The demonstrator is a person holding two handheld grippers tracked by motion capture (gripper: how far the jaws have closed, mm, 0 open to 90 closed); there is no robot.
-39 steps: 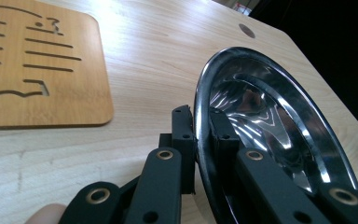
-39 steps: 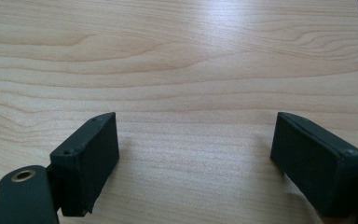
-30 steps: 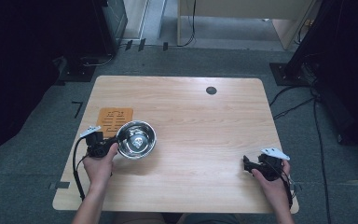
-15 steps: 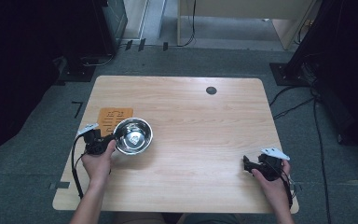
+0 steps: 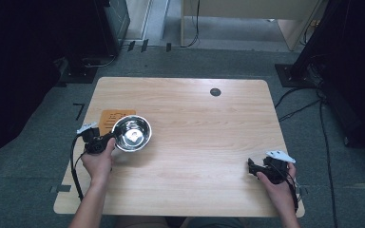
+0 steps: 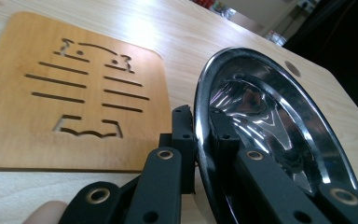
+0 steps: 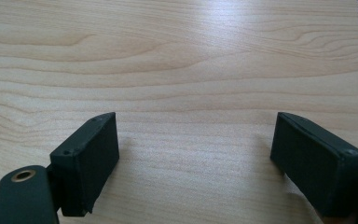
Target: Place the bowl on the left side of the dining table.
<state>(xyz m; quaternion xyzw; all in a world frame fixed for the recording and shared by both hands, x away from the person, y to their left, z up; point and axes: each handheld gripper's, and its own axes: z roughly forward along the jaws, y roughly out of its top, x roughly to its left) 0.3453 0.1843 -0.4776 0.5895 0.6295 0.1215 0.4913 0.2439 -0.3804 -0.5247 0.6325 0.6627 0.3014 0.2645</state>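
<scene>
Pinched on the near rim of the steel bowl (image 6: 270, 121), one jaw inside and one outside, my left gripper (image 5: 105, 140) holds it tilted at the table's (image 5: 204, 142) left side, just beside the wooden trivet (image 6: 70, 93). With such a thin bite on slick metal, I judge the bowl could pivot or slip and clatter down. Well apart, my right gripper (image 5: 253, 168) rests spread wide over bare wood, too far to steady it
</scene>
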